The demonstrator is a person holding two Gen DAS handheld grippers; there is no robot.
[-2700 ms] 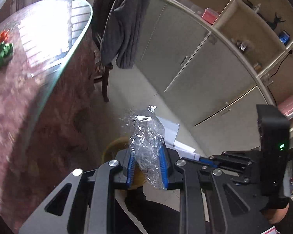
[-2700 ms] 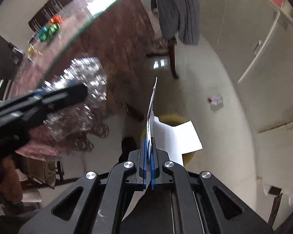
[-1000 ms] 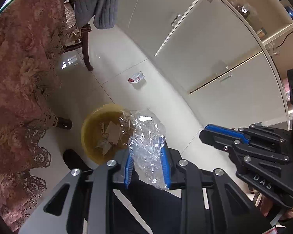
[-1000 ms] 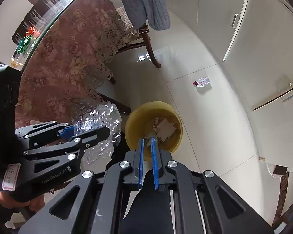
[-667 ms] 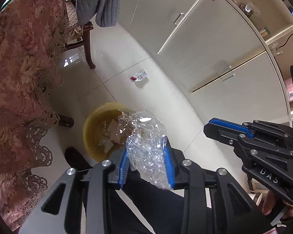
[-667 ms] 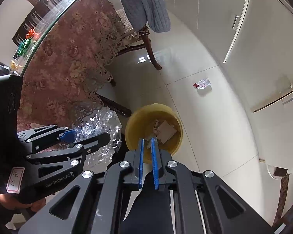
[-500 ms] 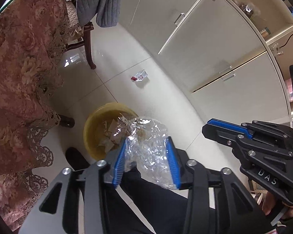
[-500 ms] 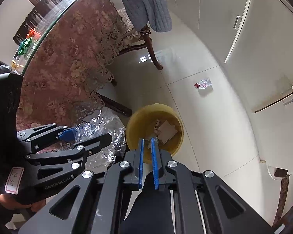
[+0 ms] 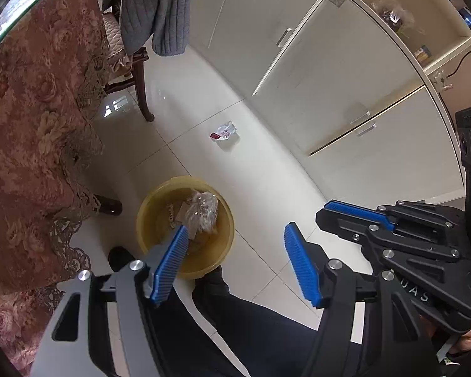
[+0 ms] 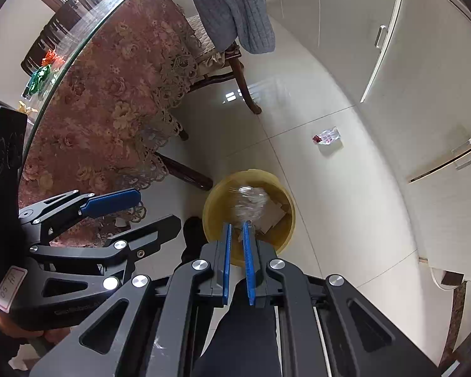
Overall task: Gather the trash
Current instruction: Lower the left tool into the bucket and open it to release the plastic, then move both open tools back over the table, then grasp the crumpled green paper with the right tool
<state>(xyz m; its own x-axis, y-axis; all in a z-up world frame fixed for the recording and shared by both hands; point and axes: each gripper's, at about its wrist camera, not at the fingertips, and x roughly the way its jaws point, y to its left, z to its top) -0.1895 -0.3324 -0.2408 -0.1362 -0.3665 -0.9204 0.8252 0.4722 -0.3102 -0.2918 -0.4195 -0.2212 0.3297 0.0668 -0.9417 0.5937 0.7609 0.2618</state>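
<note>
The left gripper [image 9: 235, 235] stood wide open at lower centre of its own view, blue pads [image 9: 169, 264] far apart and touching nothing. Between and beyond them, the crumpled clear plastic wrap [image 9: 201, 210] sat inside the yellow bin [image 9: 147, 220], among bits of cardboard. In the right wrist view the wrap [image 10: 251, 202] appeared blurred over the bin [image 10: 210, 210] at centre frame. The right gripper [image 10: 237, 229] held its pads nearly together with a narrow gap, nothing visible in it. A small red-and-white wrapper [image 9: 223, 132] lay on the white floor tiles [image 9: 267, 169] above the bin, well apart from it.
</note>
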